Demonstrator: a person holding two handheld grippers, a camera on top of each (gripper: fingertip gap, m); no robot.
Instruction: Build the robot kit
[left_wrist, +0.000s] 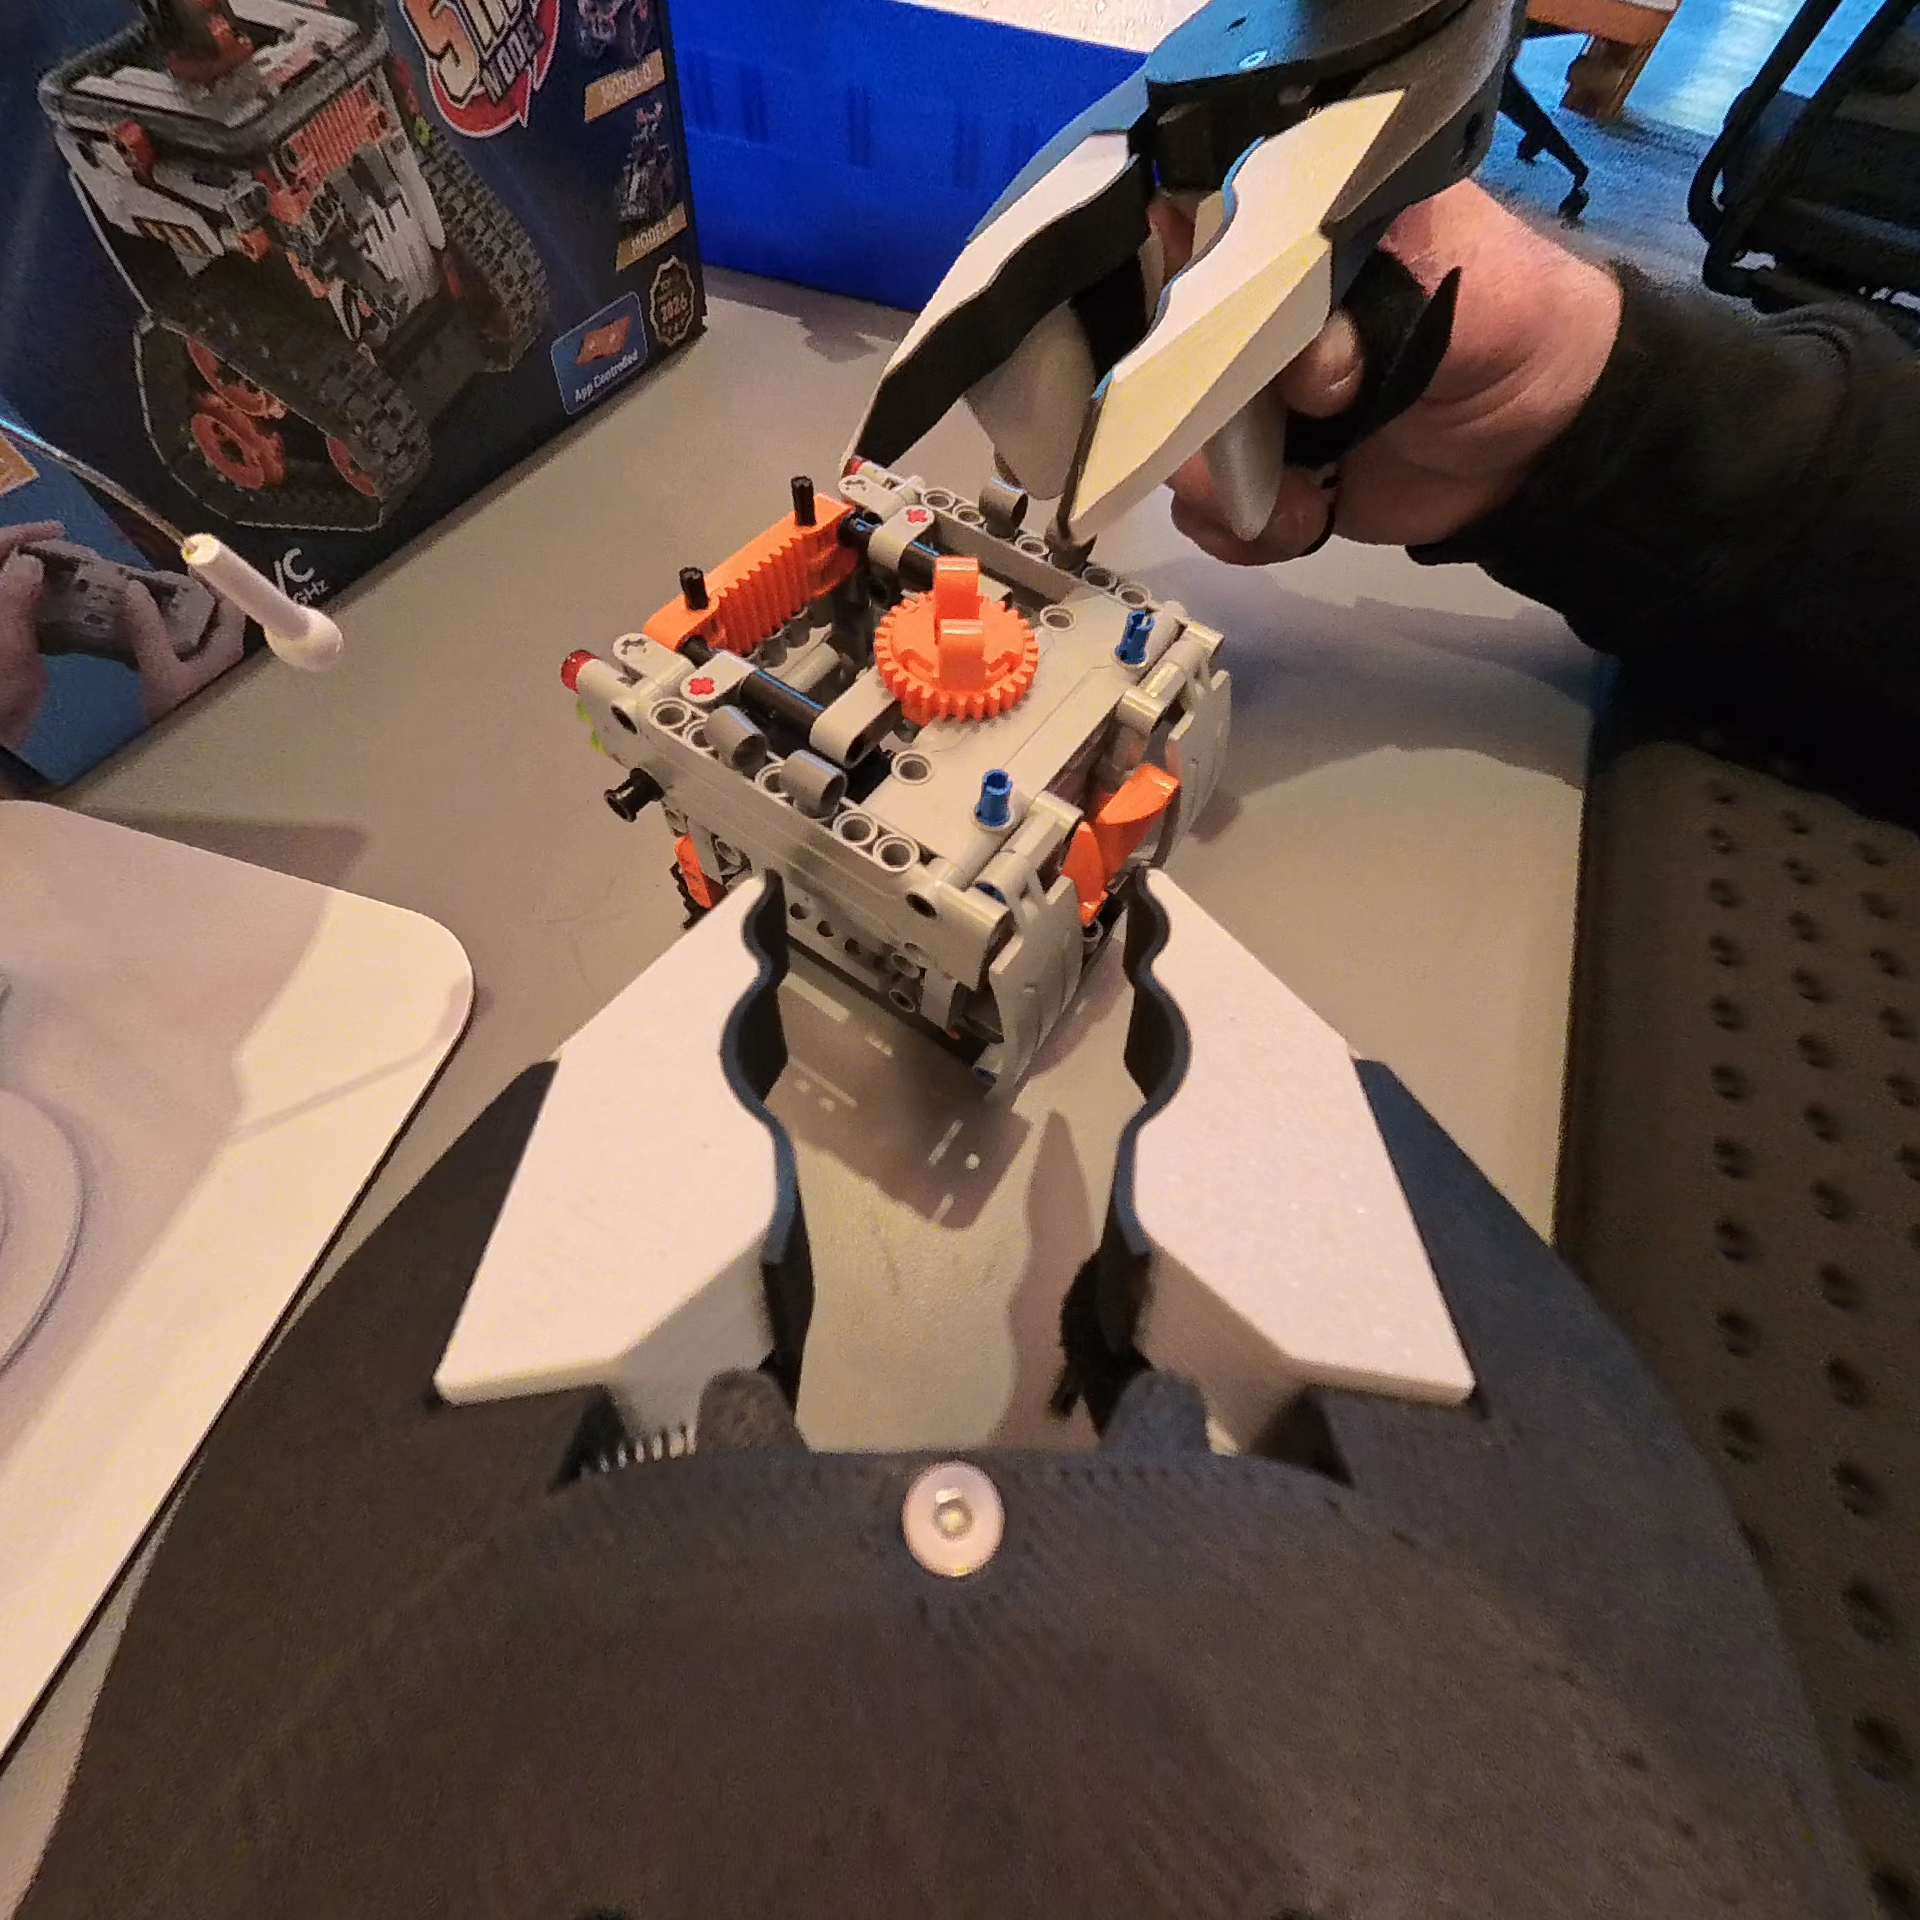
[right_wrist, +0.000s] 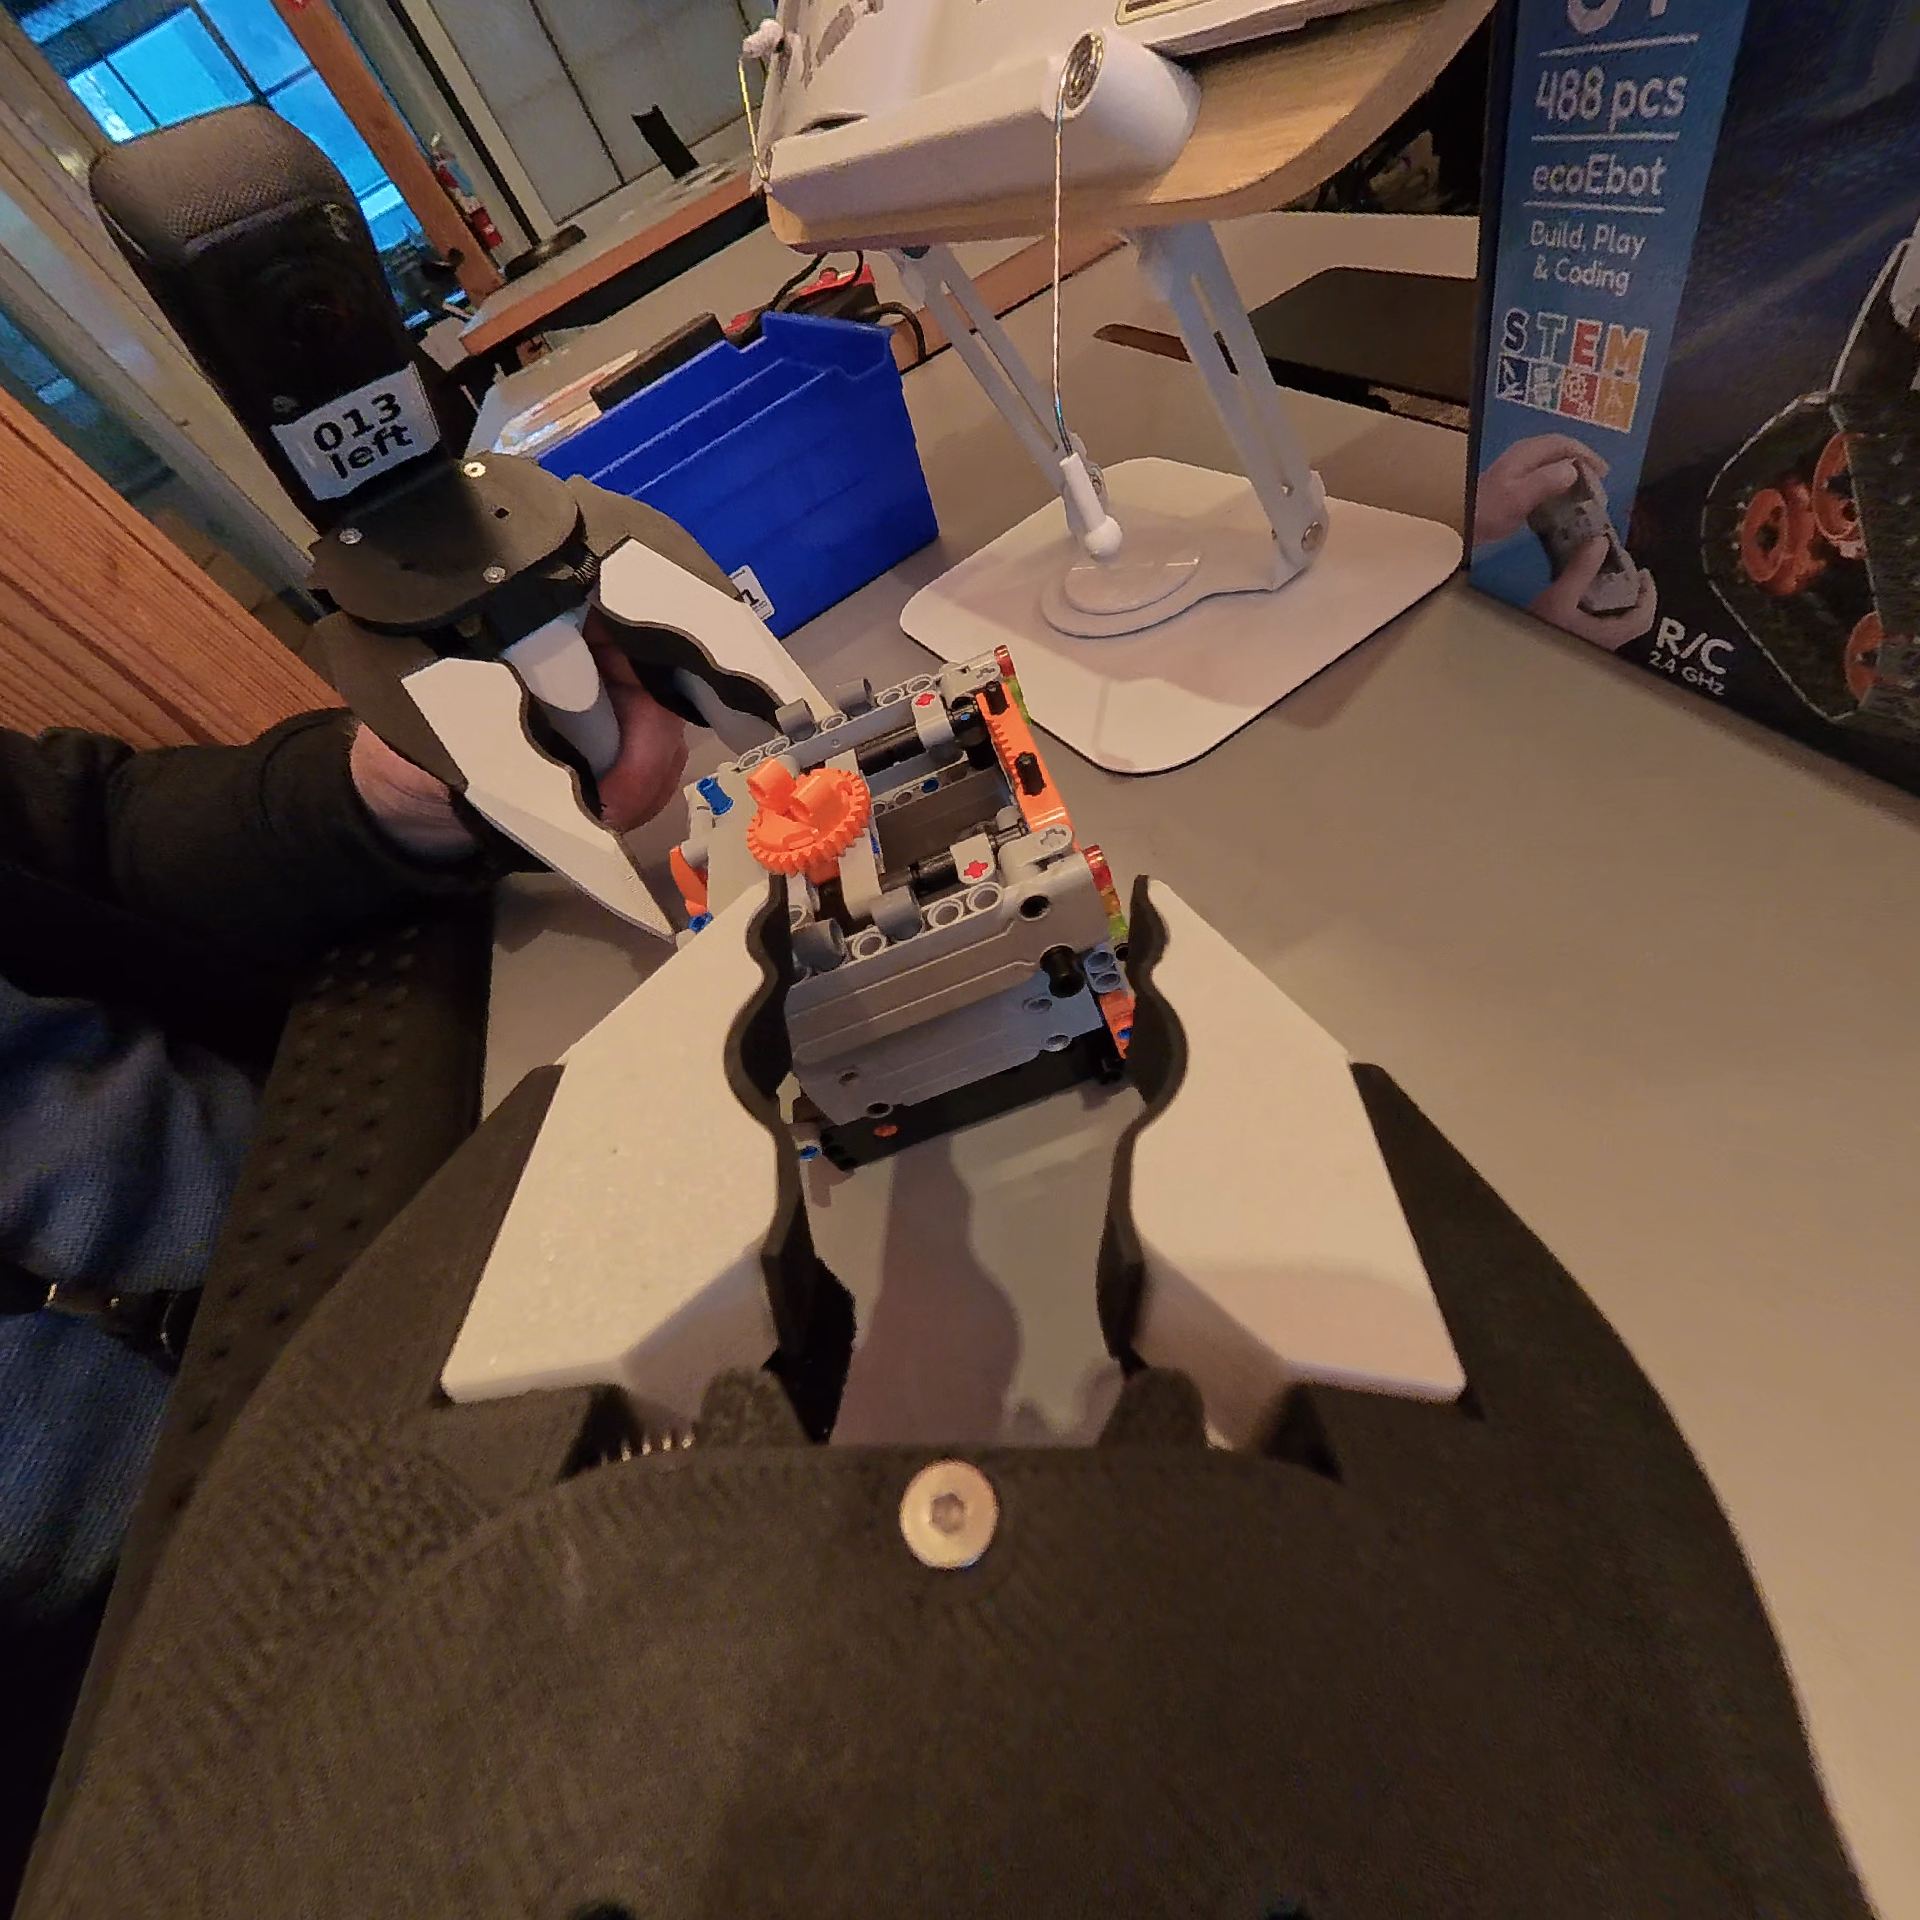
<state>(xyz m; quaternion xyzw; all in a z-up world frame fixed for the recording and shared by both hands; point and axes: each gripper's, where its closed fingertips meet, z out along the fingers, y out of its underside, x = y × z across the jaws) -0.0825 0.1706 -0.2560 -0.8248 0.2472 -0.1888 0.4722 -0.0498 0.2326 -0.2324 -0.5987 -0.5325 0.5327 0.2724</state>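
Left gripper (left_wrist: 951, 914) wide, straddling brick model (left_wrist: 904, 727) mid-frame; right gripper (right_wrist: 951, 925) wide, likewise straddling it. Kit box (left_wrist: 343, 260) upper left, blue bin (right_wrist: 769, 468) behind.

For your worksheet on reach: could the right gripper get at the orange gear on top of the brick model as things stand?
Probably yes. The right gripper is open beside the brick model, and the orange gear lies uncovered on top; the left gripper sits off to one side.
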